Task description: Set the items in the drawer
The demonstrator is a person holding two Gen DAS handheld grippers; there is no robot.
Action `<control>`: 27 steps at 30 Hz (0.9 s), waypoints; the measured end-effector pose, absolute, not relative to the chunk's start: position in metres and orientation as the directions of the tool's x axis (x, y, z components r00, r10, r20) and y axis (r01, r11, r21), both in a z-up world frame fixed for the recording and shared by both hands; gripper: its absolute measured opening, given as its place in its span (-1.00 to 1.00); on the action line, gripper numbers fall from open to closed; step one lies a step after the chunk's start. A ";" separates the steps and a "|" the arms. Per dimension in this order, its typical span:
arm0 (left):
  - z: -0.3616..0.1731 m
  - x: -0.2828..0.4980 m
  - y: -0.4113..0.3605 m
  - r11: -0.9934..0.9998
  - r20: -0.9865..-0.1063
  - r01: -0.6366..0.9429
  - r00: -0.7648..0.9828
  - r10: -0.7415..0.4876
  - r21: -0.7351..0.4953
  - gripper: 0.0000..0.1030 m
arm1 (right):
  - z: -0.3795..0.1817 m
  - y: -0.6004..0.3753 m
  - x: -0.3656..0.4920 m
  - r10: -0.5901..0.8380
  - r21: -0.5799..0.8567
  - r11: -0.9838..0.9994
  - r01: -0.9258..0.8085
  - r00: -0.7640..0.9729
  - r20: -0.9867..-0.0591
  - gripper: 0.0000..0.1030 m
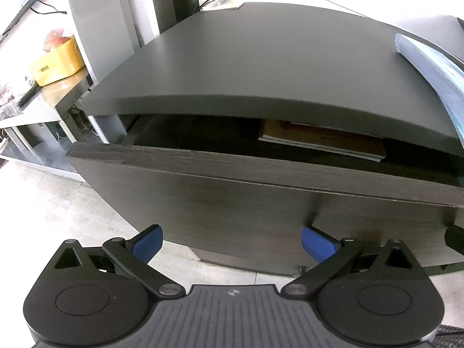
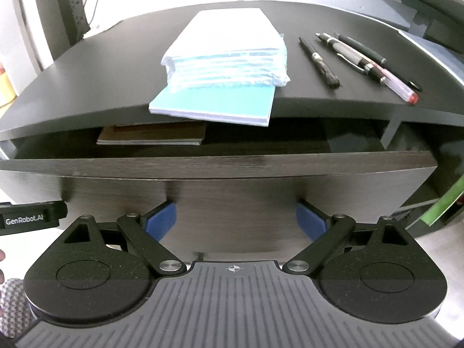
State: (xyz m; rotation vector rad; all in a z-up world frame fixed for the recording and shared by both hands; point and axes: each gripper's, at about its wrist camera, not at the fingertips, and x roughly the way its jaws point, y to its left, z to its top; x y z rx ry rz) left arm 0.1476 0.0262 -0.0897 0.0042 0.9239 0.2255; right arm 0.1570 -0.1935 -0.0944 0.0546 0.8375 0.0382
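Already a brown notebook (image 2: 150, 136) lies in the open drawer (image 2: 220, 163).

We saw drawer (image 2: 220, 165) pulled partly out beneath desktop (image 2: 87, 66). Notebook (image 2: 150, 137) lay flat in drawer, left of middle, far end under desktop. On desktop, stack of packets (image 2: 229, 55) sat on book (image 2: 214, 105); book overhung near edge above drawer. Pens (image 2: 359, 58) lay right of stack, side by side. We found both grippers near, before drawer front.
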 end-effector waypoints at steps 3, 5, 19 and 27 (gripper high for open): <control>-0.089 0.158 0.025 0.977 -0.790 -0.190 0.581 0.195 0.102 0.98 | -0.095 -0.193 0.166 0.053 0.062 0.998 -0.012 0.673 -0.738 0.81; -0.089 0.163 0.023 0.977 -0.789 -0.190 0.583 0.195 0.100 0.98 | -0.095 -0.192 0.172 0.048 0.055 0.998 -0.011 0.676 -0.736 0.81; -0.090 0.195 0.018 0.980 -0.797 -0.182 0.577 0.176 0.084 0.99 | -0.090 -0.189 0.202 0.025 0.039 0.999 0.004 0.705 -0.709 0.79; -0.079 0.158 0.010 0.983 -0.784 -0.153 0.595 0.176 0.105 0.99 | -0.080 -0.194 0.179 0.036 0.090 0.995 0.042 0.691 -0.722 0.78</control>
